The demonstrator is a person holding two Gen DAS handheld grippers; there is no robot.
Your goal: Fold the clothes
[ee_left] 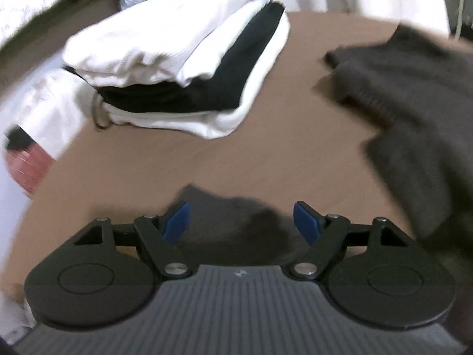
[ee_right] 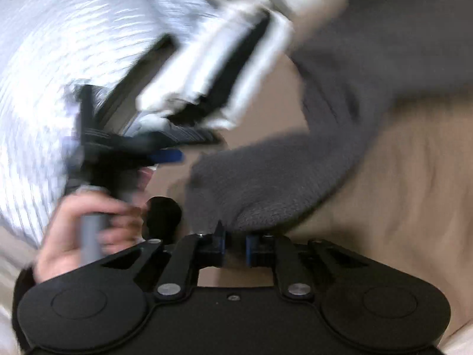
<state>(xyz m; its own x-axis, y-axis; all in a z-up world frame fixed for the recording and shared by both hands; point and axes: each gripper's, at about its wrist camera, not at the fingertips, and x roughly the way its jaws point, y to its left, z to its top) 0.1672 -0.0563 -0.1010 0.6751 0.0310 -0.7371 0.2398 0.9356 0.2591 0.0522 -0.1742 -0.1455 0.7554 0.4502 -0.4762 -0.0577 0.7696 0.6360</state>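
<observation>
Behind blur, right gripper [ee_right: 235, 247] seemingly pinches the grey sweater [ee_right: 340, 118].

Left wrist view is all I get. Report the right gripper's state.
Observer: The right gripper has its jaws almost together at the near edge of the grey sweater. Whether fabric is pinched is unclear.
Operator: Tell me how the sweater lies there.
Observer: A long part of it, perhaps a sleeve, curves from the bulk at the far right down to that gripper.
Operator: Now locate my left gripper from that side.
Observer: The left gripper, blurred, is just left of the sweater's near end, with a hand around its handle.
</observation>
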